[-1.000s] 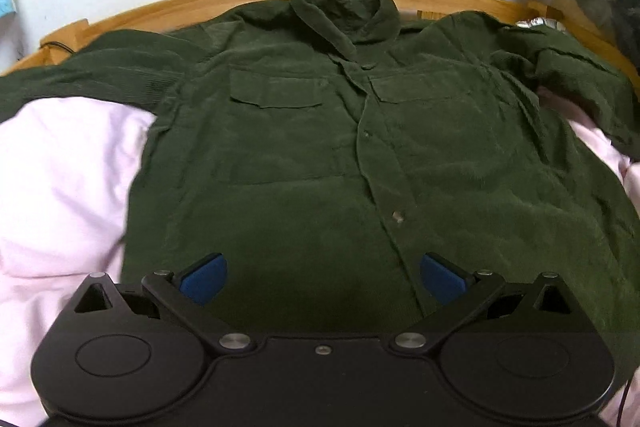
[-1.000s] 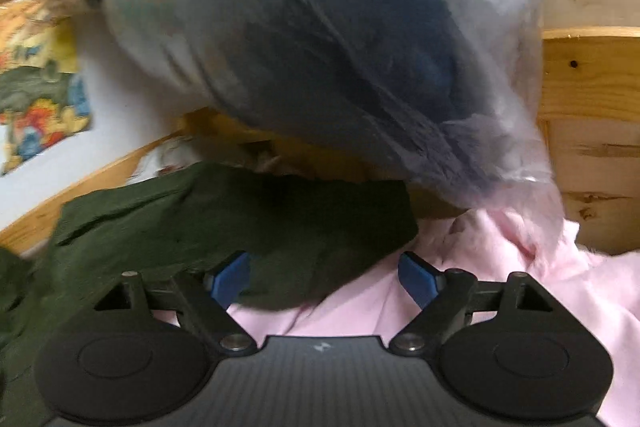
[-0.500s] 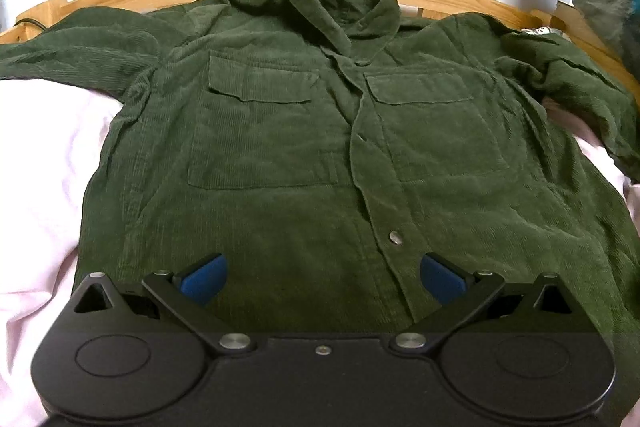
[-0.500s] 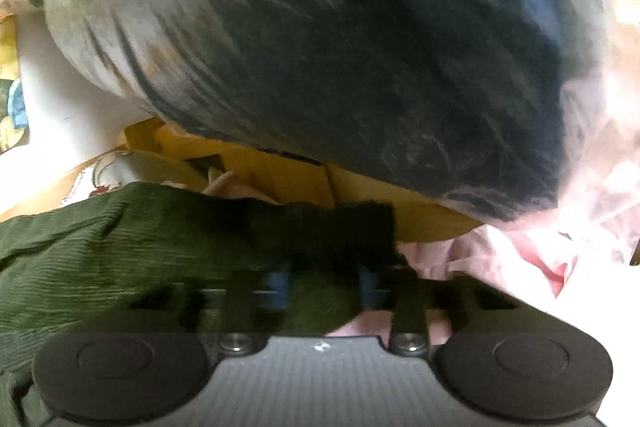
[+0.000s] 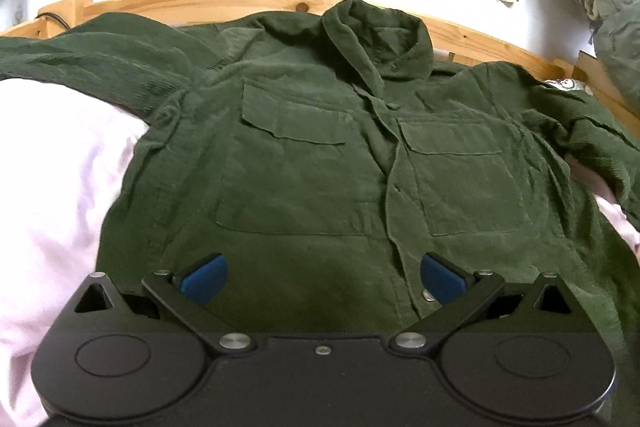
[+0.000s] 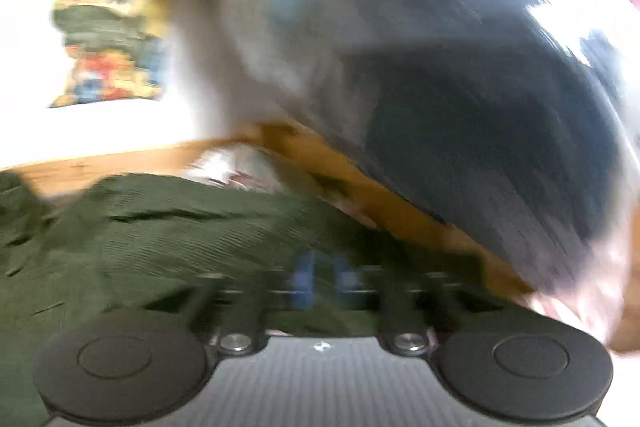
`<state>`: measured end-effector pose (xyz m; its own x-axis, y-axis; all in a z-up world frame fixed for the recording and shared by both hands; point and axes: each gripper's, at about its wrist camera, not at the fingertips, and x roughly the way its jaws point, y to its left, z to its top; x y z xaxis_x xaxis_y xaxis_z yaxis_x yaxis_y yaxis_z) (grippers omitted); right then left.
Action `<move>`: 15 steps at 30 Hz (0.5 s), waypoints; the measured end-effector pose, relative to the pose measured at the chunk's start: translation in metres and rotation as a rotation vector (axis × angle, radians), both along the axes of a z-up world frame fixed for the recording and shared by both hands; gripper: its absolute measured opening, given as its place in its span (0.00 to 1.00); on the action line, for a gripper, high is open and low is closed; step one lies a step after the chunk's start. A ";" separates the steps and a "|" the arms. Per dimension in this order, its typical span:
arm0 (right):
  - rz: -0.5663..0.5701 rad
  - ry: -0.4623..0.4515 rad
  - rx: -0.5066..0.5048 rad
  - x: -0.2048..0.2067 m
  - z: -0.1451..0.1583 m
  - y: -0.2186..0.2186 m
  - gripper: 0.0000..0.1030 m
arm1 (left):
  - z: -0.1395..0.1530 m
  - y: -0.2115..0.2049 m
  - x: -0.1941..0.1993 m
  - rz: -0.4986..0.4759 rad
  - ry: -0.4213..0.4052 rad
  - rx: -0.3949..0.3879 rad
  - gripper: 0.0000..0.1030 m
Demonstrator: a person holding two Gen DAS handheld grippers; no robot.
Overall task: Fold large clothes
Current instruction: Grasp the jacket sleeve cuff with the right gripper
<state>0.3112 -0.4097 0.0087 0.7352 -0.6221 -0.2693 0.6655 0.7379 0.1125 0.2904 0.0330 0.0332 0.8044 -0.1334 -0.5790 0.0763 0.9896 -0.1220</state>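
A large dark green corduroy shirt lies face up and buttoned on the bed, collar at the far side and both sleeves spread out. My left gripper hovers over the lower front of the shirt. It is open, its blue pads wide apart with nothing between them. In the blurred right wrist view, the shirt's sleeve runs in from the left to my right gripper. Its jaws are opening, though the blue pads show close together with the sleeve's end between them.
Pink bedding lies under the shirt and shows on both sides. A curved wooden bed frame runs along the far edge below a white wall with posters. A bulky plastic-wrapped dark bundle hangs close above the right gripper.
The right gripper, open a second ago, closed on the sleeve's end and is moving fast, blurring its view. The left gripper has shifted sideways over the shirt front and stayed open.
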 end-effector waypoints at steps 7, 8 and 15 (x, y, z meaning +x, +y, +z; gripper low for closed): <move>-0.206 -0.030 0.046 0.025 -0.022 -0.053 0.94 | -0.006 -0.005 -0.005 -0.028 0.019 0.014 0.99; -0.215 -0.036 0.062 0.028 -0.025 -0.061 0.94 | -0.006 -0.007 -0.006 -0.032 0.022 0.024 1.00; -0.163 -0.056 0.183 0.035 -0.037 -0.080 0.30 | -0.007 -0.013 -0.007 -0.034 0.004 0.024 0.99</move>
<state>0.3462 -0.4901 -0.0287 0.6462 -0.6782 -0.3500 0.7629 0.5854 0.2743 0.2838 0.0197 0.0262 0.7975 -0.1465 -0.5852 0.1094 0.9891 -0.0986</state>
